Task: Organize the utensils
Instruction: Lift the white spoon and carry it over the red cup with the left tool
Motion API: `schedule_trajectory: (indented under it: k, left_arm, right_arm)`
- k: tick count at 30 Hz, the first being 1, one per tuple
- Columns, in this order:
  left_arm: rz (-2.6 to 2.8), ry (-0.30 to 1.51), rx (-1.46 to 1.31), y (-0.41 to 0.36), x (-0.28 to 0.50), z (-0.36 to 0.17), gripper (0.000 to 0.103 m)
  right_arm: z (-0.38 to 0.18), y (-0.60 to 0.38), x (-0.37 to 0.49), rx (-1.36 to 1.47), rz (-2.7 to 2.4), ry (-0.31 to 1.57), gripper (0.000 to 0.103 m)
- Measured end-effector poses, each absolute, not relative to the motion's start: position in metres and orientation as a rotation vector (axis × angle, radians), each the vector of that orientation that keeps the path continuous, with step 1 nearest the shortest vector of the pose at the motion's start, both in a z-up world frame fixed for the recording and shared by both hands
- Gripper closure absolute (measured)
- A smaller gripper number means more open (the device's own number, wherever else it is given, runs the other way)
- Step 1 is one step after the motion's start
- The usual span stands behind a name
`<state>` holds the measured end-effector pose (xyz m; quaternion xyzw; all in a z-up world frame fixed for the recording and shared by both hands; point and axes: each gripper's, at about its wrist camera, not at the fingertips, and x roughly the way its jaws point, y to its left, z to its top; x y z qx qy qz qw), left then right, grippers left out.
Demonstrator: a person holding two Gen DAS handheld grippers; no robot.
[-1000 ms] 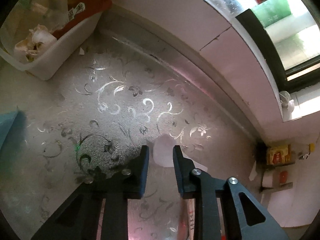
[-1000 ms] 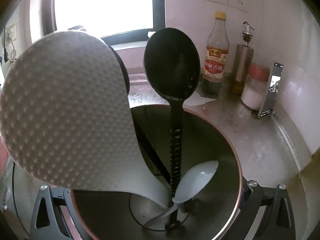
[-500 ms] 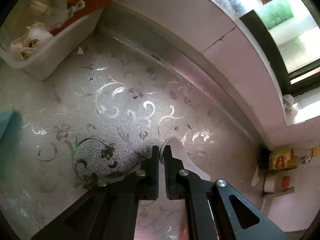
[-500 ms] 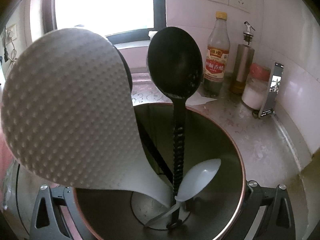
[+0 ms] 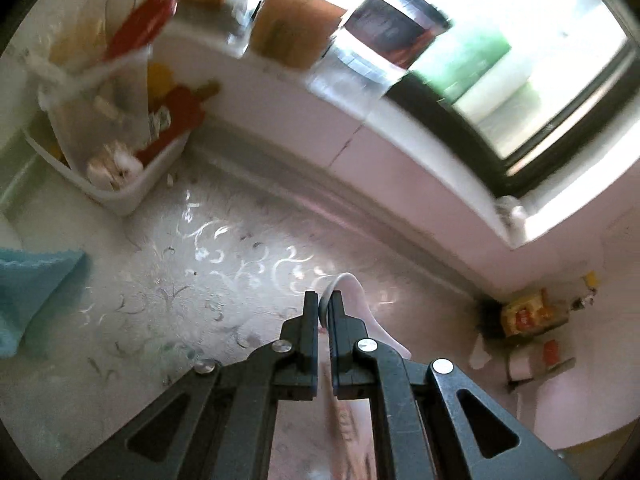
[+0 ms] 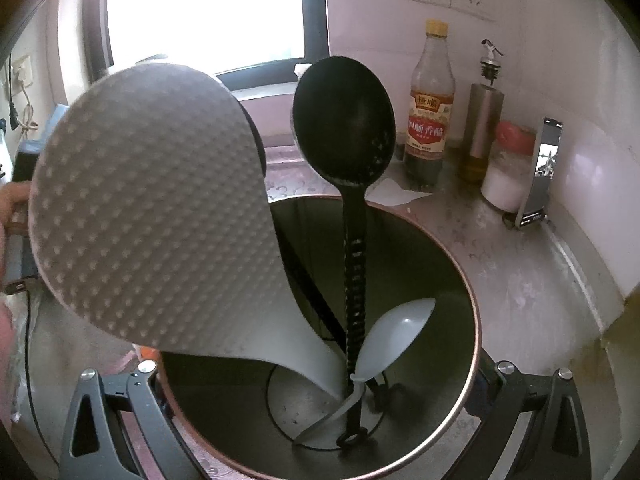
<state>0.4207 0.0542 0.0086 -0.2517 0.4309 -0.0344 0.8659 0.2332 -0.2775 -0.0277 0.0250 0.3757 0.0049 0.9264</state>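
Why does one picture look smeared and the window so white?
Left wrist view: motion blur smears the jars on the sill and the white bin. Right wrist view: sharp, but the window is blown out, leaving the rice paddle backlit.

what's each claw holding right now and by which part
Left claw pinches a white spoon by the rim of its bowl. Right claw clasps the metal utensil pot by its sides.

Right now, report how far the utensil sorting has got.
Done: the white rice paddle, black ladle and a small white spoon already stand in the metal holder, which the right gripper grips around. In hand: the left gripper is shut on another white spoon. Left: dropping it in the holder.
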Motion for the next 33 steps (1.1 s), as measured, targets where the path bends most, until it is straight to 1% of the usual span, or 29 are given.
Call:
schedule_trajectory:
  k: [10,19,27,33]
  left_arm:
    - [-0.217,0.733,-0.471,0.020,0.362,0.083,0.099]
    - [-0.378,0.591,-0.358,-0.016,0.309,0.148,0.099]
    - [-0.518,0.557,-0.288,-0.049,0.277,0.172,0.099]
    - [-0.544,0.552,-0.168,-0.079,0.257,0.176,0.099]
  right_arm:
    - [-0.023,-0.280,0.235,0.055,0.002,0.754,0.000]
    - [-0.022,-0.282,0.238,0.054,0.014,0.749,0.000]
    - [-0.020,-0.282,0.234,0.058,0.018,0.736,0.000]
    - [-0.018,-0.281,0.233,0.057,0.028,0.731,0.000]
